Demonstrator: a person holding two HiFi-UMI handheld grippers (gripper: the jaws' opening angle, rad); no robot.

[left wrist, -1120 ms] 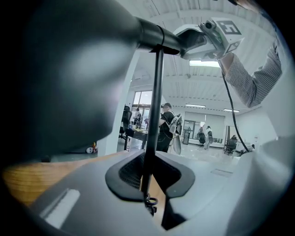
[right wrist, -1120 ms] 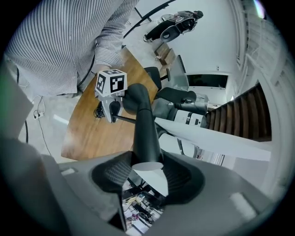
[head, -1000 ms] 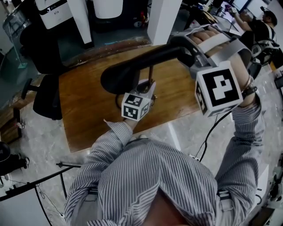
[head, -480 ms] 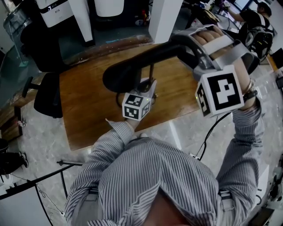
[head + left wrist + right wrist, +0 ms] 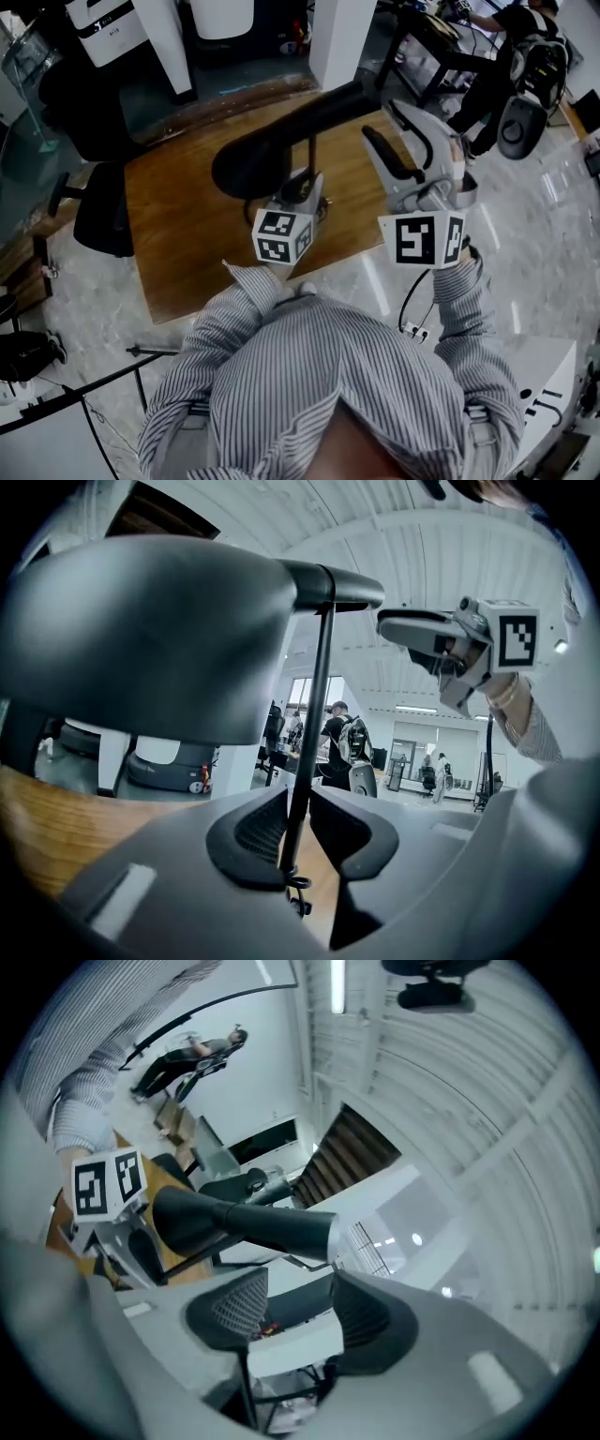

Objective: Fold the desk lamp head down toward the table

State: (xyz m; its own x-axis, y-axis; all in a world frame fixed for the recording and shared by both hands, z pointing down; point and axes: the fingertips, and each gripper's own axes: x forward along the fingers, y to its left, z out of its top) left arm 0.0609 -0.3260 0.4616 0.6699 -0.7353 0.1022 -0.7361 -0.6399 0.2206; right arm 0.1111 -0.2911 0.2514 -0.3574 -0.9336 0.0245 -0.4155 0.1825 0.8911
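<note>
The black desk lamp head [image 5: 267, 155] stretches over the wooden table [image 5: 183, 220], carried on a thin dark pole [image 5: 313, 159]. My left gripper [image 5: 307, 184] sits low at that pole. In the left gripper view the pole [image 5: 305, 761] runs up between the opening jaws of the left gripper [image 5: 300, 803], close to the left pad with a gap on the right, and the lamp head [image 5: 150, 630] looms above. My right gripper [image 5: 386, 127] stands open beside the head's far end, apart from it. The right gripper [image 5: 300, 1297] holds nothing; the lamp head [image 5: 244, 1222] lies beyond its jaws.
A black office chair [image 5: 94, 206] stands left of the table and a white pillar [image 5: 342, 37] behind it. A cable [image 5: 412, 291] hangs below my right gripper. A person with a backpack [image 5: 511, 52] is at the back right.
My right gripper has let go of the lamp head's end, rolled over and dropped a little toward me. The left gripper has stayed at the pole.
</note>
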